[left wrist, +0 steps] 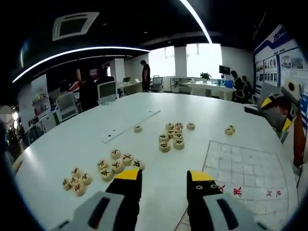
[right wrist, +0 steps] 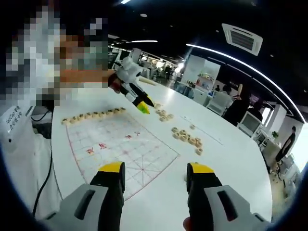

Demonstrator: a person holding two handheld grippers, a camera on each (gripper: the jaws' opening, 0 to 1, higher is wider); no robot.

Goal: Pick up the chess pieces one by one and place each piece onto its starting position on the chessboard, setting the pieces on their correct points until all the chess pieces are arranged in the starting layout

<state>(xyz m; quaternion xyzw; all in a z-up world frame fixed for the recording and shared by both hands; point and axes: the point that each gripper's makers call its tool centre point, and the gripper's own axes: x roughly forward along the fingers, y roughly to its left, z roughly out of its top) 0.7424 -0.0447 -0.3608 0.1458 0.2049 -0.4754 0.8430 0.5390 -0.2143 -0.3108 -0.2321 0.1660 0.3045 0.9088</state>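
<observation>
Item, both tongs: left gripper and right gripper held apart and empty above white table; chess pieces heaped beside chessboard (one row already lined along its far edge); best lifted singly, placed squarely on line crossings.

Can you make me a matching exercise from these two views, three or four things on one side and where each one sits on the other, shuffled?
Things:
1. row of chess pieces
2. chessboard sheet
3. long white strip
4. left gripper

Places:
A. beyond the loose piles of pieces in the left gripper view
B. along the far edge of the board in the right gripper view
C. held above the table past the board, in the right gripper view
D. flat on the white table, right of that view's own jaws, in the left gripper view

Pairs: 1-B, 2-D, 3-A, 4-C
</observation>
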